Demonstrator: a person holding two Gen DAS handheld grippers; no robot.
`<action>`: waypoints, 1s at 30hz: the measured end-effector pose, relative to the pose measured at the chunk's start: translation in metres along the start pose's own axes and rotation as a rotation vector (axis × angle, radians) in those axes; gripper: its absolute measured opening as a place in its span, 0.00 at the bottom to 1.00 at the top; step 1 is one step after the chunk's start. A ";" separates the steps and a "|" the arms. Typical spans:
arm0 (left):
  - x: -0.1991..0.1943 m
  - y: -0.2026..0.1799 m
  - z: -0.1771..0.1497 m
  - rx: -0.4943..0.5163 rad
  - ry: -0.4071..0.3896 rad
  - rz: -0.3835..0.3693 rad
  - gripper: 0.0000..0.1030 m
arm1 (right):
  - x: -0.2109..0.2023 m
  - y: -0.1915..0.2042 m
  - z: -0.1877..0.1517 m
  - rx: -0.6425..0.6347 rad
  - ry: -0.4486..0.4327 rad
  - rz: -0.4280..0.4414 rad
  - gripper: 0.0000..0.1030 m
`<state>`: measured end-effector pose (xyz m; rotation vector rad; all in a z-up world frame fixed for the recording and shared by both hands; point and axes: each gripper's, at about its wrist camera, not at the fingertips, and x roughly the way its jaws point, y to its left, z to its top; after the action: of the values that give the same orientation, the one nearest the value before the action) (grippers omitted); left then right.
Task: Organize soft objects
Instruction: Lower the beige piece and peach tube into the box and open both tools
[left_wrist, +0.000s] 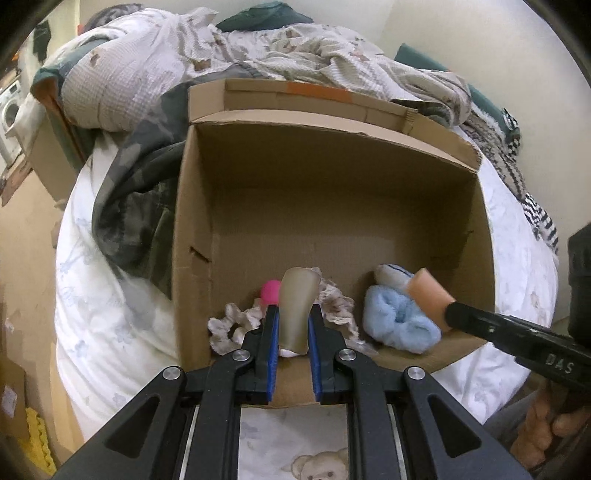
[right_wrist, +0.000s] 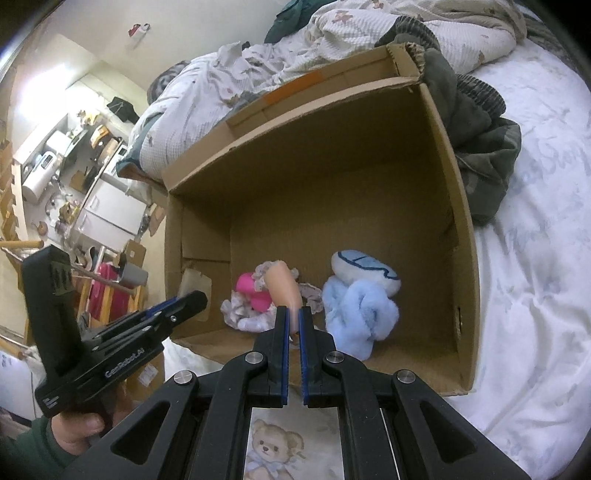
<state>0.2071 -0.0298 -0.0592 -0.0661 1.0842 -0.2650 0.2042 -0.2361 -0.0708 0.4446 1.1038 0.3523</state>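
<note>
Rumpled bedding covers the bed (left_wrist: 110, 314) behind an open cardboard box (left_wrist: 332, 206) in the left wrist view. The left hand-held gripper (left_wrist: 293, 325) hangs over the box's near edge, its blue-lined fingers (left_wrist: 272, 332) pinching a tan soft piece (left_wrist: 295, 306) upright between them. Behind it lie a pink ball (left_wrist: 271, 291) and a frilly cloth (left_wrist: 236, 325); to the right sits a fluffy blue toy (left_wrist: 395, 321). The right hand-held gripper (left_wrist: 448, 314) reaches in from the right, clamped on a peach sponge (left_wrist: 428, 295) above the blue toy. Most of the box floor toward the far wall is bare.

From the right wrist, the right hand-held gripper (right_wrist: 293, 321) shows its fingers nearly together, nipping the peach sponge (right_wrist: 284, 288) over the box's near rim (right_wrist: 207, 347). The left hand-held gripper (right_wrist: 188, 302) enters at the box's left corner; its grip cannot be read here. The fluffy blue toy (right_wrist: 358, 310) sits beside a white and blue cushion (right_wrist: 365, 271), with open floor behind.
</note>
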 end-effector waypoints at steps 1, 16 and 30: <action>0.000 -0.003 0.000 0.018 -0.005 0.011 0.13 | 0.002 0.000 0.000 0.000 0.005 0.000 0.06; 0.005 0.001 -0.003 -0.018 0.000 0.053 0.18 | 0.017 0.015 -0.008 -0.085 0.049 -0.062 0.07; -0.004 0.000 -0.007 -0.029 -0.037 0.105 0.61 | 0.014 0.013 -0.005 -0.085 0.020 -0.097 0.15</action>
<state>0.1994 -0.0284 -0.0590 -0.0395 1.0511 -0.1531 0.2050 -0.2179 -0.0766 0.3115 1.1215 0.3175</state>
